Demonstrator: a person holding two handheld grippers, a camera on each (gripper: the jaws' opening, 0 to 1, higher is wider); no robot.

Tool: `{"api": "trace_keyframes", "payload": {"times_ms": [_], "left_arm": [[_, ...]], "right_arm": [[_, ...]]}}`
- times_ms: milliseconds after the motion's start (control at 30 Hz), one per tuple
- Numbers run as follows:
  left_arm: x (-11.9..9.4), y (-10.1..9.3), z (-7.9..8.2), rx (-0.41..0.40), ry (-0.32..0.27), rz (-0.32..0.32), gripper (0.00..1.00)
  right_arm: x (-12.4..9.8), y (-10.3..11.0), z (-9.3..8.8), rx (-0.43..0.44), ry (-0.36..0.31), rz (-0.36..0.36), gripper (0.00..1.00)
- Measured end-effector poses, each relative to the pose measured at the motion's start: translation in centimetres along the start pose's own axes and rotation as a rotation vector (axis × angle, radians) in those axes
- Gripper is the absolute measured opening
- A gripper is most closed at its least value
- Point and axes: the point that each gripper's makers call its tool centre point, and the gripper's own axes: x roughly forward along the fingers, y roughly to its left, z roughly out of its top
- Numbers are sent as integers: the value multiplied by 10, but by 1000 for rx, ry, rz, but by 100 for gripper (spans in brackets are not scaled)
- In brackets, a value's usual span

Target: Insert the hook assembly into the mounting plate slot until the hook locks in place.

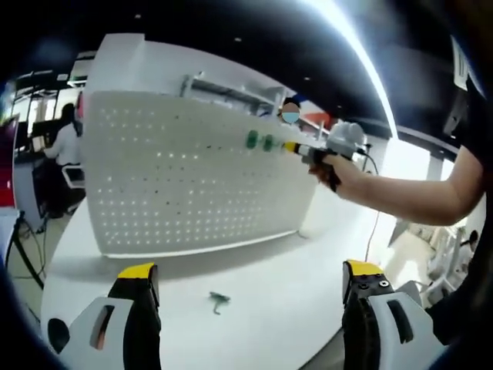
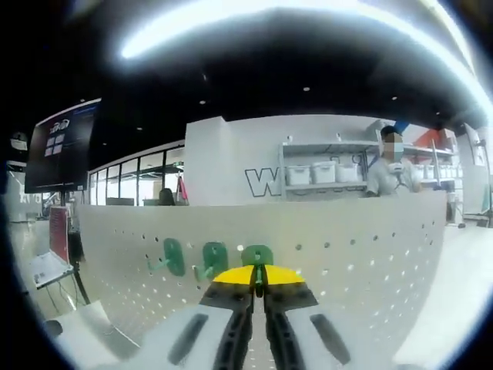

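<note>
My left tongs [image 1: 250, 289] hang wide apart over the white tabletop [image 1: 285, 270], holding nothing. Between their yellow tips a small green plastic hook [image 1: 218, 302] lies loose on the table, waiting its turn.

Further right stands the upright white perforated mounting plate [image 1: 192, 173], and my right tongs [image 1: 296, 147] are up against its top row. In the right gripper view, two green round-backed hooks [image 2: 171, 257] [image 2: 212, 260] sit in the board to the left, and a third green hook assembly [image 2: 257, 255] sits just past my yellow tips [image 2: 259, 279]. The jaws there are pinched nearly together on what I judge to be that hook's stem, though the grip point is hidden behind the tips.

To do this well, I'd keep the hook's back plate flat and square to the board, press straight in along the jaws without twisting, and ease off only once it sits flush like its neighbours. I'd keep the left tongs low so the plate and the spare hook stay in sight.
</note>
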Motion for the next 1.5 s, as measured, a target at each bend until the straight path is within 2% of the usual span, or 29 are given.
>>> {"api": "trace_keyframes", "payload": {"times_ms": [233, 333, 500, 767, 867, 900, 1000, 1100, 1200, 1333, 1500], "left_arm": [[2, 1, 2, -5, -4, 7, 100], [2, 3, 2, -12, -6, 14, 100], [-1, 10, -2, -33, -4, 31, 99], [-1, 9, -2, -30, 0, 33, 99], [-2, 8, -1, -23, -5, 29, 100], [-2, 8, -2, -20, -2, 30, 100], [-2, 7, -6, -20, 12, 29, 100], [-4, 6, -6, -23, 6, 29, 100], [-6, 6, -7, -30, 6, 31, 100], [-10, 5, -7, -35, 5, 32, 100], [-15, 4, -8, -29, 7, 29, 100]], "right_arm": [[7, -5, 1, -9, -9, -9, 1], [8, -5, 1, -51, -5, -8, 1], [8, -8, -4, -18, -7, -10, 1], [9, -8, -5, -17, 0, -26, 1], [8, -9, -5, 30, 5, -26, 2], [7, -9, -5, 67, 1, -31, 2], [6, -9, -6, 55, 6, -46, 9], [4, -6, -3, 70, 3, -34, 12], [-5, -5, 12, 67, -42, -38, 14], [-12, -3, 25, 71, -69, -34, 17], [-24, 3, 32, 74, -73, -14, 19]]}}
